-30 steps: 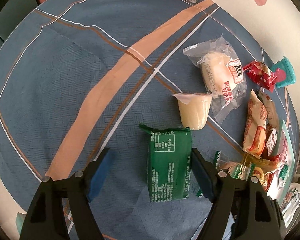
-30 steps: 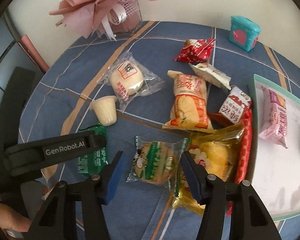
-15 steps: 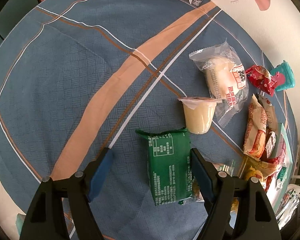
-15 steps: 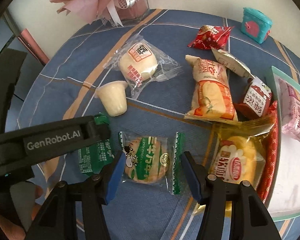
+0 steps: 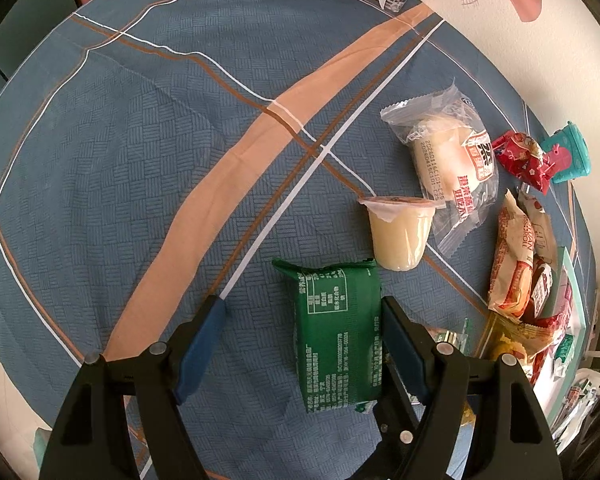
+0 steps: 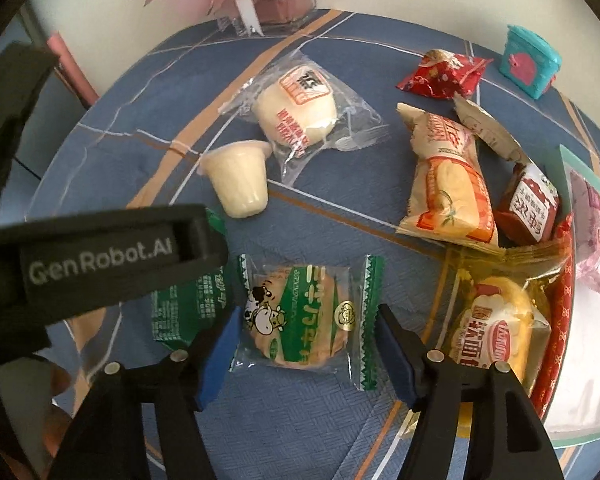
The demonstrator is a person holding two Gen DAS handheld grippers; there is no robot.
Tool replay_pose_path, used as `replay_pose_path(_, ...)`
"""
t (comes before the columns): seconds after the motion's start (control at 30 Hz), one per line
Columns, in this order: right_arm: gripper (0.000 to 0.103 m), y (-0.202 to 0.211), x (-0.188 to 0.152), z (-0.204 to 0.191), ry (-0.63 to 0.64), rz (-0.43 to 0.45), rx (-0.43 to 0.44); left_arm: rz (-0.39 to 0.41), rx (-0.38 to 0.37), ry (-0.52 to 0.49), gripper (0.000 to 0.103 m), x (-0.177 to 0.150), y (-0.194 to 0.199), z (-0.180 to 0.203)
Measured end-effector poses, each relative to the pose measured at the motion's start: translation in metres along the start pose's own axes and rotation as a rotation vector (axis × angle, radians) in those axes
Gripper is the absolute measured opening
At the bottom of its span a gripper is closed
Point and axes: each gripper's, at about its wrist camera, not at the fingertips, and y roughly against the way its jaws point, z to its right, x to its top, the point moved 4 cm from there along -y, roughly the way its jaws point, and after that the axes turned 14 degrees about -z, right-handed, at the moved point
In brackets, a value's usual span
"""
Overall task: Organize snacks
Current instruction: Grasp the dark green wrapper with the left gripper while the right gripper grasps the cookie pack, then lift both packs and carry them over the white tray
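Both grippers have eased closer to their packets over the last second. The left gripper (image 5: 300,344), jaws apart, straddles the flat green foil snack packet (image 5: 338,334), whose long axis runs straight ahead between the blue pads, hard against the right one. The right gripper (image 6: 306,354), jaws apart, brackets the round clear-wrapped green biscuit packet (image 6: 302,318) lying crosswise on the blue patterned counter (image 5: 140,160).

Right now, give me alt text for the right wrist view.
The open right gripper brackets a green-and-clear cookie packet on a blue tablecloth. More wrapped snacks and a jelly cup lie beyond.
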Motion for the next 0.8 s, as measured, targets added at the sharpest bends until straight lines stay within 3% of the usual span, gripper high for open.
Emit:
replay_pose_path(0.27, 0.070, 0.000, 0.002, 0.013, -0.070, 0.002, -0.014, 0.003, 0.006, 0.001, 0.079, -0.004, 0.007, 0.009)
replay_pose_path(0.57, 0.067, 0.000, 0.003, 0.019, -0.107, 0.001, -0.005, 0.005, 0.044, -0.009, 0.078, -0.016, 0.000, 0.044)
replay_pose_path(0.73, 0.058, 0.004, 0.002, 0.024, -0.115, 0.005, 0.020, 0.019, 0.041, -0.032, 0.052, -0.018, 0.005, 0.058)
replay_pose_path(0.8, 0.057, 0.007, 0.001, 0.024, -0.117, 0.006, 0.026, 0.019, 0.020, -0.035, 0.046, -0.018, 0.005, 0.062)
